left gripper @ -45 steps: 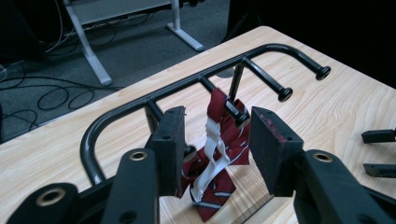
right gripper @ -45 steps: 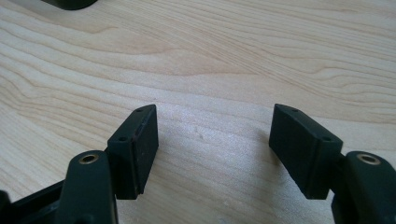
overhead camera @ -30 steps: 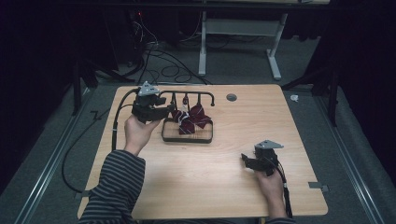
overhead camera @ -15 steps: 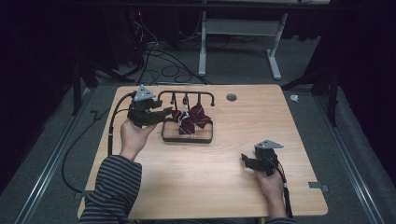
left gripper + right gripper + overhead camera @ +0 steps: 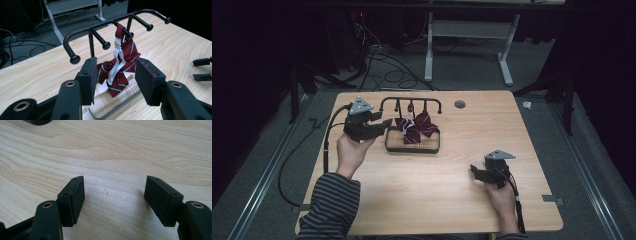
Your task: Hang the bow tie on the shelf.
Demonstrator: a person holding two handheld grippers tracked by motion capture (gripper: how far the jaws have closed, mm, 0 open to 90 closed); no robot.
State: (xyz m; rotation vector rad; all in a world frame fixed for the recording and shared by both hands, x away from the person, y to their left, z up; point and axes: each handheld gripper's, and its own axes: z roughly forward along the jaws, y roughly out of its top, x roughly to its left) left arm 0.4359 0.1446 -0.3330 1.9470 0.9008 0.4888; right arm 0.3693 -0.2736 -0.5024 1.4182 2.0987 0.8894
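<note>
High view: the left gripper [image 5: 384, 123], jaws apart and empty, hovers just left of the dark red striped bow tie [image 5: 416, 128] hanging on the black metal peg rack [image 5: 411, 102]. The right gripper [image 5: 475, 171] gapes over bare pale wooden table [image 5: 422, 195], near its right edge.

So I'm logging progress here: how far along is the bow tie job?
Done: the bow tie hangs by its white strap from a peg of the rack. In hand: the left gripper faces it with jaws open, nothing gripped. The right gripper rests open on the table. Any further step hasn't begun.
</note>
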